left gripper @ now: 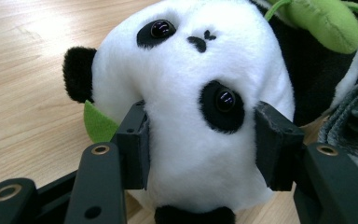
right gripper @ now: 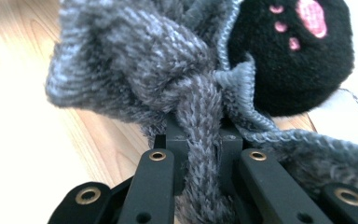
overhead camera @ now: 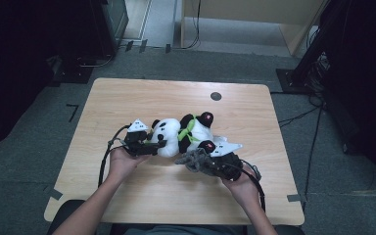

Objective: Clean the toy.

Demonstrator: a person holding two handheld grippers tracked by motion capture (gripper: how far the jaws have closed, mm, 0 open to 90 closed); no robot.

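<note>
Panda (left gripper: 191, 93) head clamped by left gripper (left gripper: 200, 140); knit (right gripper: 135, 60) pinched by right gripper (right gripper: 198, 140). Yarn may be snagged if tugged.

Dim room, glare-washed close-ups

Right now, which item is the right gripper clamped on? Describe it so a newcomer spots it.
On the wooden table, find the plush panda lying mid-table. By its black foot with pink pads sits a grey knitted piece, pinched by the right gripper. It is the one grey, ribbed, woolly thing there.
</note>
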